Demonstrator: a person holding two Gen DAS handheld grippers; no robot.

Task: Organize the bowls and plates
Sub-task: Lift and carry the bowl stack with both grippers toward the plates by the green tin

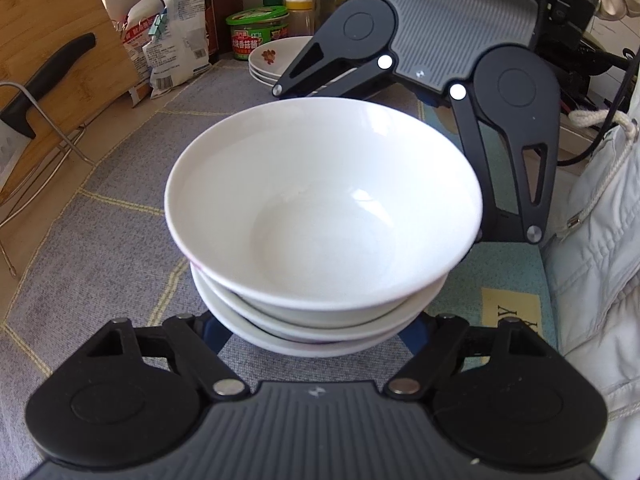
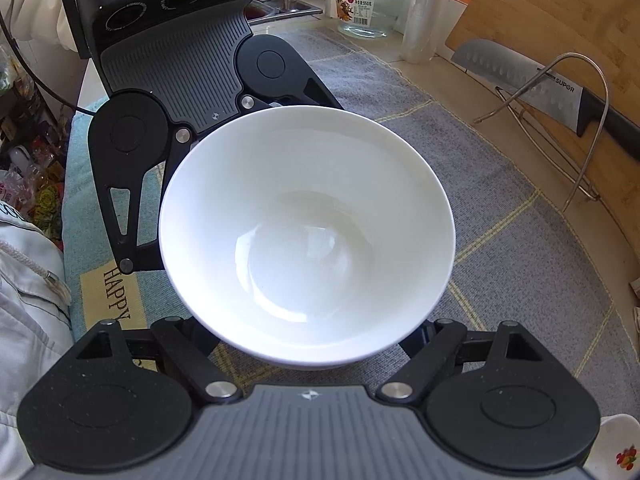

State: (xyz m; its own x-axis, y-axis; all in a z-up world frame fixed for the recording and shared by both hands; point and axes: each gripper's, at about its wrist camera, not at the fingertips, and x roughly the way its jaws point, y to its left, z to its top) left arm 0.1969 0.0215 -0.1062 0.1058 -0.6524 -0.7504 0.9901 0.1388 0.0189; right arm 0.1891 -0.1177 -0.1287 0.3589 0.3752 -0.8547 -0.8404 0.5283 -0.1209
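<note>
Three nested white bowls (image 1: 320, 216) (plates (image 1: 266, 64) behind), both hand-held grippers (image 1: 316, 332) (image 2: 308, 340) grasping the stack.

Each camera sits just behind its own two fingers, tilted steeply down and close to the stack of white glazed bowls (image 1: 320, 216) between them. They face each other: both share the stack, the grey woven mat (image 2: 520, 248), and each other's gripper beyond it.

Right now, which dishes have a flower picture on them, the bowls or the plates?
The plates, stacked at the back by the green tub. The top one has a red flower print; the bowls between the grippers look plain white inside.
</note>
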